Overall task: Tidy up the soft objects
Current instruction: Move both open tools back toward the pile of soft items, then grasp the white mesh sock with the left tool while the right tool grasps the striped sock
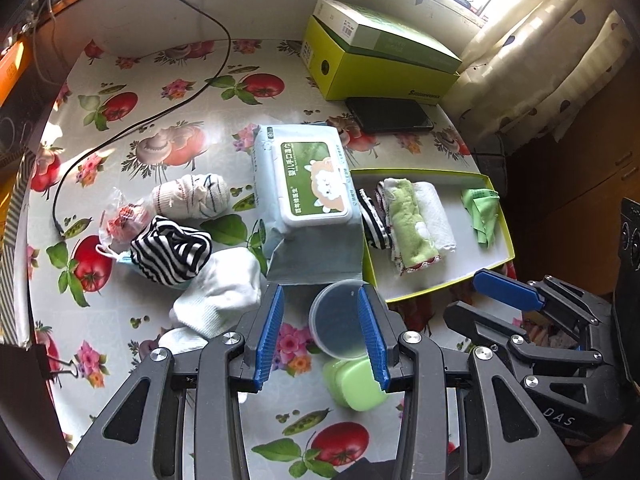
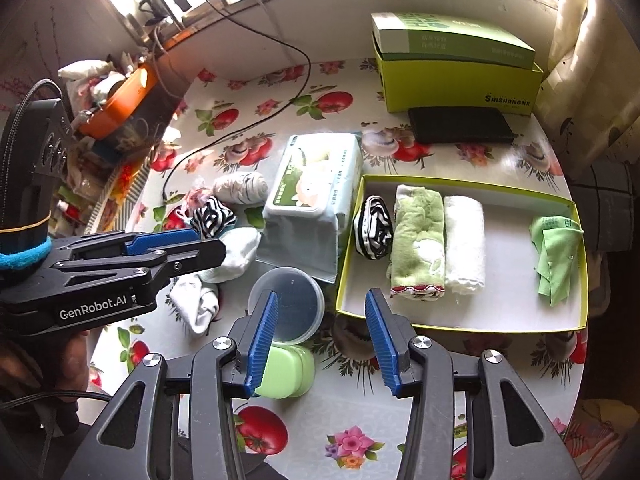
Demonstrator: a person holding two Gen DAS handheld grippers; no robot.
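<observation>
Your left claw (image 1: 322, 334) hung over the table (image 1: 168, 92), fingers spread and nothing gripped. Your right claw (image 2: 318, 338) was released too, its blue pads empty. Both pointed steeply down at a glossy tablecloth printed with tomatoes, mushrooms, pea pods and pink flowers.

Right under the left claw's tips sat a round clear plastic lid (image 1: 336, 320), with a small green soap box (image 1: 352, 384) just nearer you. Ahead of that claw lay a pack of baby wipes (image 1: 304, 192). Left of it, loose soft things clustered: a white sock (image 1: 224, 284), a black-and-white striped cloth (image 1: 172, 250), and a rolled pale striped cloth (image 1: 192, 196) further out.

Ahead and to the right of the right claw stood a shallow yellow-green tray (image 2: 460, 322). Inside, side by side, lay a striped roll (image 2: 374, 228), a folded green towel (image 2: 418, 240) and a rolled white towel (image 2: 464, 244), all touching; a crumpled green cloth (image 2: 556, 256) lay apart at the far end.

Beyond the tray, a green shoebox (image 2: 460, 84) stood at the table's back edge with a dark wallet-like case (image 2: 462, 124) in front. A black cable (image 1: 132, 128) trailed across the cloth. Sunlight came through a window behind, with a dotted curtain (image 1: 540, 60) to the right.
</observation>
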